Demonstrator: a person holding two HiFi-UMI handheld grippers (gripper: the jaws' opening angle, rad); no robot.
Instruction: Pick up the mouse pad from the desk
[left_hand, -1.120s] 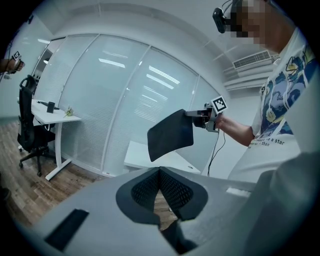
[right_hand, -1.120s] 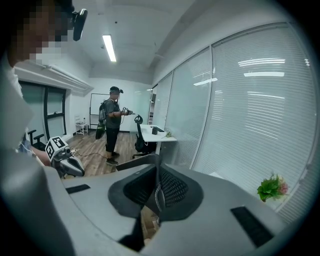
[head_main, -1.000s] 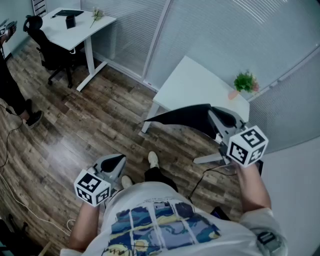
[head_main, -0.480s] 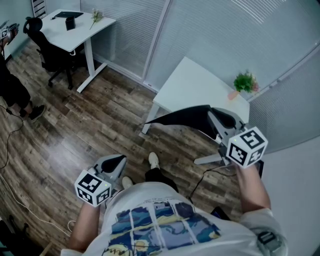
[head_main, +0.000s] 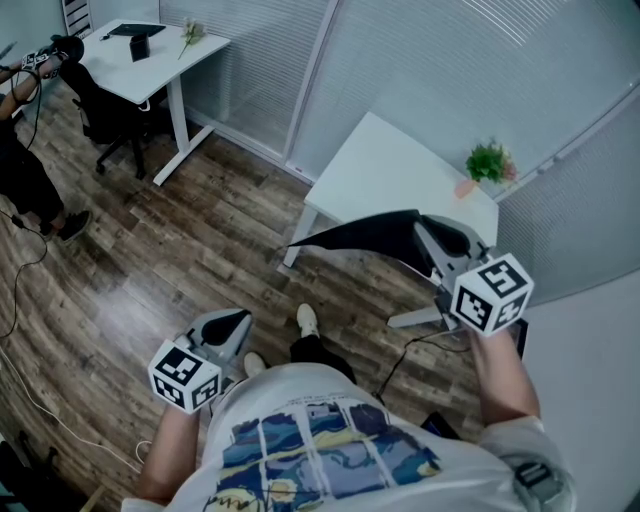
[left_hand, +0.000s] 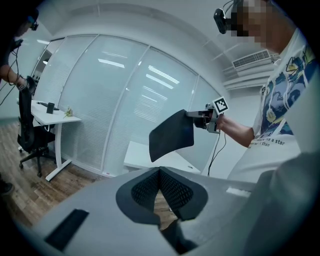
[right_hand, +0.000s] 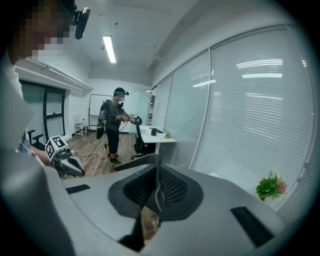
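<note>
Mouse pad (head_main: 362, 238) aloft between right gripper (head_main: 423, 231) jaws

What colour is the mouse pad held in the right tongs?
The mouse pad is plain black; the head view shows it best.

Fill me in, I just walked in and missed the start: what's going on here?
A person holds a gripper in each hand. The right gripper is shut on a black mouse pad, held in the air clear of the white desk, which bears a potted plant. The left gripper is shut and empty, low at the person's side.
</note>
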